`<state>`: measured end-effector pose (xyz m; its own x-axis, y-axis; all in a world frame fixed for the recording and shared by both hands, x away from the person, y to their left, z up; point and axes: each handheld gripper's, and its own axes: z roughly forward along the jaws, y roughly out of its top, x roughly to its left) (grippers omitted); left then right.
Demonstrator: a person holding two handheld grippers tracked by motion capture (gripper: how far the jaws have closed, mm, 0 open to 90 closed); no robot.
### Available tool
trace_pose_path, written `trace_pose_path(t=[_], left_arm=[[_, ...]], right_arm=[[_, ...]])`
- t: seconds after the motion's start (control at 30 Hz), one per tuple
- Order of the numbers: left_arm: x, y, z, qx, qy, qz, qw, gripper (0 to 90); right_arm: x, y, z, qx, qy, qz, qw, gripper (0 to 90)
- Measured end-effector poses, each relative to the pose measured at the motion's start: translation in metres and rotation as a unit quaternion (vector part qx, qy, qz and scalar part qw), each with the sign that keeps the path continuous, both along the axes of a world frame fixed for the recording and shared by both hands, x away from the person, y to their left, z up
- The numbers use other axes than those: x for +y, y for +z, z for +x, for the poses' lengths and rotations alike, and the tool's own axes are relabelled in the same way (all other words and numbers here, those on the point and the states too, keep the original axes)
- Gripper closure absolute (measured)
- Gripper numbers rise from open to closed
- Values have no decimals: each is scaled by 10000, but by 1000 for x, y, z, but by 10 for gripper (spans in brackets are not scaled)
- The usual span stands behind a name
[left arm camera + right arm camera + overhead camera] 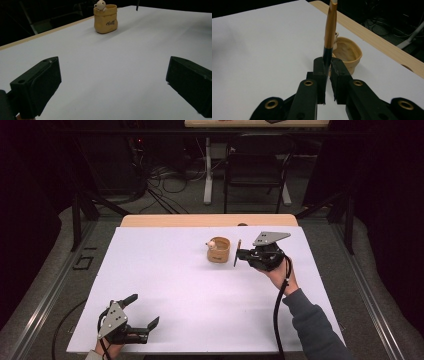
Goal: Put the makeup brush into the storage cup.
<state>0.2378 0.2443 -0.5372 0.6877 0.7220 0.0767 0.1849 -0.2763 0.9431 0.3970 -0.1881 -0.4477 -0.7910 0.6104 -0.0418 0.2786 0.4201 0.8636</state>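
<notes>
At the near left edge of the white bench (200,290), the left hand-held gripper (141,311) rests with its jaws spread wide, holding nothing. Farther off on the right, the right hand-held gripper (238,254) pinches a slim orange-and-black pen (329,32) upright, just right of the small tan pouch-shaped holder (218,249).

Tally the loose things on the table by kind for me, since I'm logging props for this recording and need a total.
Sack-shaped holder, tan with a small figure on its rim: 1
Pen, orange and black, clamped in the right tool: 1
Total: 2
</notes>
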Motion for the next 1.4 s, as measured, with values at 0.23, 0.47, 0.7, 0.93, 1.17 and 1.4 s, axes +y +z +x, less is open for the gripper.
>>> trace_pose_path(t=[0.23,0.47,0.7,0.93,1.17,1.4], left_arm=[[0,0,0,0,13,-3,10000,0],[0,0,0,-8,19,-4,10000,0],[0,0,0,-21,31,-2,10000,0],[0,0,0,-16,37,-19,10000,0],[0,0,0,-17,26,-24,10000,0],[1,0,0,-22,17,-25,10000,0]], right_arm=[[0,7,3,-45,-69,3,10000,832],[1,11,7,-64,-103,23,9999,832],[2,16,11,-103,-149,65,9998,832],[4,23,17,-129,-215,103,9996,832],[9,28,25,-136,-253,92,9995,833],[11,30,31,-160,-327,103,9993,832]])
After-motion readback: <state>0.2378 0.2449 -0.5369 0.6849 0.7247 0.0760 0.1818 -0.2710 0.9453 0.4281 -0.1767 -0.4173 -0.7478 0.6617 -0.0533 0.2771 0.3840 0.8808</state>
